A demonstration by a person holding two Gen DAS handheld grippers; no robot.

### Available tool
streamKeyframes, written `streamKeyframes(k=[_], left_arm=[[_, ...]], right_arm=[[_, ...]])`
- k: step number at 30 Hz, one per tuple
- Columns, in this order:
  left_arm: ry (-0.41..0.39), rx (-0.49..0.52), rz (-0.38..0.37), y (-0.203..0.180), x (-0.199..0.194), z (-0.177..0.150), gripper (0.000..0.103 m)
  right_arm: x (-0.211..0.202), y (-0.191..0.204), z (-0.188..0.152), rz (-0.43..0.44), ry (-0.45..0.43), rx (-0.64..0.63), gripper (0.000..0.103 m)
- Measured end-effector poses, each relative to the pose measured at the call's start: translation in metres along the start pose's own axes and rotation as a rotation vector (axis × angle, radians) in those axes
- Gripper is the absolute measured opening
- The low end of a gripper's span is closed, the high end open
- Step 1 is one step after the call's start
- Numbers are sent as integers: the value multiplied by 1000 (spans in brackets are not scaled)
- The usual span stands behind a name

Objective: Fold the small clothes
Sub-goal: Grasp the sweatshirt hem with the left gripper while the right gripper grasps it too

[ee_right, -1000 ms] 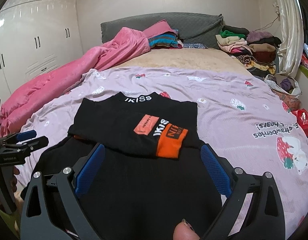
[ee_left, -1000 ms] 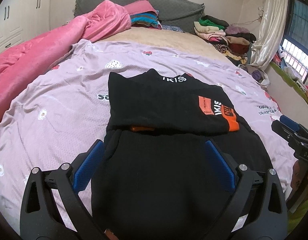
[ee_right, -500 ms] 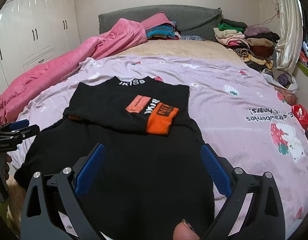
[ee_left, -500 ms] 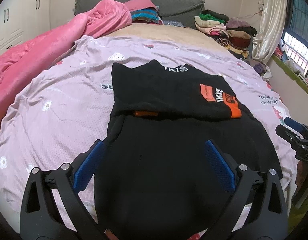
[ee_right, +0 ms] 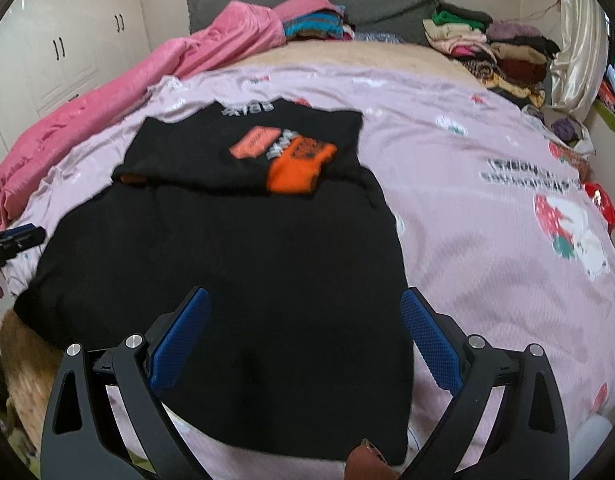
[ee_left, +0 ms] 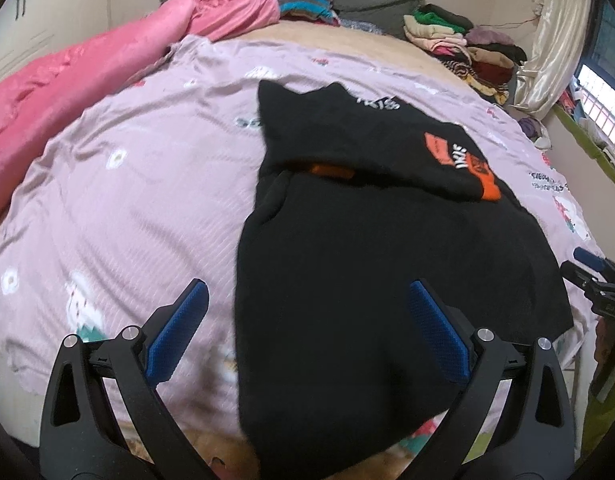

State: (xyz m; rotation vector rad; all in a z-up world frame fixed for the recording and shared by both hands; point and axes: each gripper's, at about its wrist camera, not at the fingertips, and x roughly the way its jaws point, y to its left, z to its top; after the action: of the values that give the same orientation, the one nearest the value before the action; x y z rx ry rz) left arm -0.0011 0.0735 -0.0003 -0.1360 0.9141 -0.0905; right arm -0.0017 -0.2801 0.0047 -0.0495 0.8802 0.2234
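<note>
While pink quilt [ee_left: 87, 76] flanks, black garment [ee_left: 387, 280] sprawls.

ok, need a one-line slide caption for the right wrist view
Right gripper open above the near hem of a black garment with sleeves folded in, laid on a pink strawberry-print sheet.

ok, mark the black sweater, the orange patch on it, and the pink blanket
black sweater [ee_right: 235, 264]: right wrist view, middle of the flat lower body.
orange patch [ee_right: 297, 166]: right wrist view, centre of the orange block.
pink blanket [ee_left: 67, 80]: left wrist view, bunched length along the bed's left edge.
</note>
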Motion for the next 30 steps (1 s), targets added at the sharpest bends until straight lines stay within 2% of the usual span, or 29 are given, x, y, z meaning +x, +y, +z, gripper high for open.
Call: streamKeyframes(k=[5,10,12,15,23,26,27,30], left_arm=[[22,-1,-24,11,-6,-15,93],[72,-12,-100,18,-8,-35,91],[96,-18,-121,18,-8,-41,75],[140,-42,-145,20,-3,-48,61],[200,-81,-149,24,9,-58,59],[188,-84,-159,23,6,-57,41],[186,-85,-159,23,5,-57,36],[176,-87,-181,22,1,-57,21]], right_arm=[[4,-13,-15,-8,45,22,96],[5,-22,-25,-21,69,30,96],[4,-24,-28,-23,76,28,96],[3,-26,-32,-21,84,26,96],[3,-34,-43,25,123,49,95],[3,-38,-48,42,149,46,94],[4,-39,-50,51,164,45,92],[5,-41,-56,62,192,35,76]])
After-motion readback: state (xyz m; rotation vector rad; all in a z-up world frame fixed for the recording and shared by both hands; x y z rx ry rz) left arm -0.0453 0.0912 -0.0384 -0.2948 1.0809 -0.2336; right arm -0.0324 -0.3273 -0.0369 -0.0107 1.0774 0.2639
